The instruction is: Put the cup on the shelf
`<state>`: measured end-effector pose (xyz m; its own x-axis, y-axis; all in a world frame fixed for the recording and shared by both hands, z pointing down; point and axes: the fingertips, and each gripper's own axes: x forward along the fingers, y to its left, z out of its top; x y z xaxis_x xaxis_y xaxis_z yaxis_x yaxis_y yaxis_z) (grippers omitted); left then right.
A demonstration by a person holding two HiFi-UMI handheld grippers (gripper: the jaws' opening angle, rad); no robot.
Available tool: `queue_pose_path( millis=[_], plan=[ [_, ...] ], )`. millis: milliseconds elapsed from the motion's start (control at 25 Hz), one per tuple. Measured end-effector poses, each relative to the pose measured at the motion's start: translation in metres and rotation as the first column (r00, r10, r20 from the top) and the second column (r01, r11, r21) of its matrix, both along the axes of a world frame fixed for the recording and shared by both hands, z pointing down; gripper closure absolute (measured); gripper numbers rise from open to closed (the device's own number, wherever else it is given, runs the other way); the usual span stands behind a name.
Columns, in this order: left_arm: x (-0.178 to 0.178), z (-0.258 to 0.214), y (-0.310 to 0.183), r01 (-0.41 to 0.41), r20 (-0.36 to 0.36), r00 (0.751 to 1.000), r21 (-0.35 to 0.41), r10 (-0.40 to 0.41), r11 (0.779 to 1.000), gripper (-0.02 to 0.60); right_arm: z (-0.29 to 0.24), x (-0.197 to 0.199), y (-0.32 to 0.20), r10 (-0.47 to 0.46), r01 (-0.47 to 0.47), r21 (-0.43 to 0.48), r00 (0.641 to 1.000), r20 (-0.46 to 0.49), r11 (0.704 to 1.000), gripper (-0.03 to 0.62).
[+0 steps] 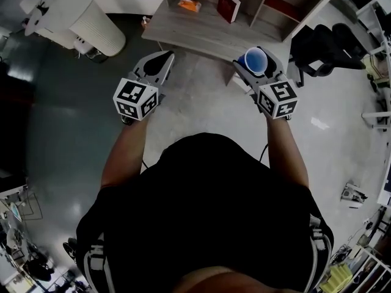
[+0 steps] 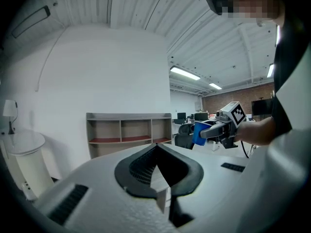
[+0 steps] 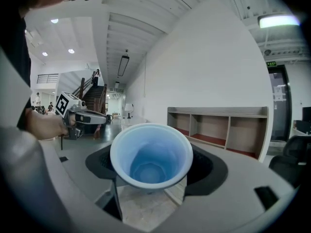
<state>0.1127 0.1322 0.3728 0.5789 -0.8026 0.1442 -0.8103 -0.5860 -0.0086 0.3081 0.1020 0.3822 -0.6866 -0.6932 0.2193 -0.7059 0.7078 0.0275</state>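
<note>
A blue cup [image 1: 255,60] sits upright, mouth up and empty, between the jaws of my right gripper [image 1: 255,65], which is shut on it. In the right gripper view the cup [image 3: 150,154] fills the middle of the frame. The low wooden shelf [image 1: 201,26] with open compartments stands just ahead of both grippers, against a white wall [image 3: 218,125]. My left gripper [image 1: 162,58] hangs level with the right one, to its left, shut with nothing in it [image 2: 156,148]. From the left gripper view, the cup [image 2: 198,133] shows at the right.
A red book [image 1: 229,5] and an orange packet [image 1: 189,5] lie on the shelf. A white round stand [image 1: 91,17] stands left of the shelf, and a black office chair [image 1: 324,47] stands to its right. The floor is bare concrete.
</note>
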Motion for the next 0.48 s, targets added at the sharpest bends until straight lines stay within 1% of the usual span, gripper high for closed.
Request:
queue_pose_path(
  millis=[320, 480],
  plan=[
    [0.024, 0.001, -0.01, 0.04, 0.0, 0.999, 0.01, -0.04, 0.999, 0.563, 0.003, 0.028, -0.014, -0.021, 0.021, -0.005, 1.0, 0.017, 1.0, 0.23],
    [0.034, 0.003, -0.009, 0.05, 0.011, 0.999, 0.009, -0.05, 0.999, 0.563, 0.008, 0.034, -0.019, -0.035, 0.036, -0.015, 0.999, 0.03, 0.999, 0.229]
  ],
)
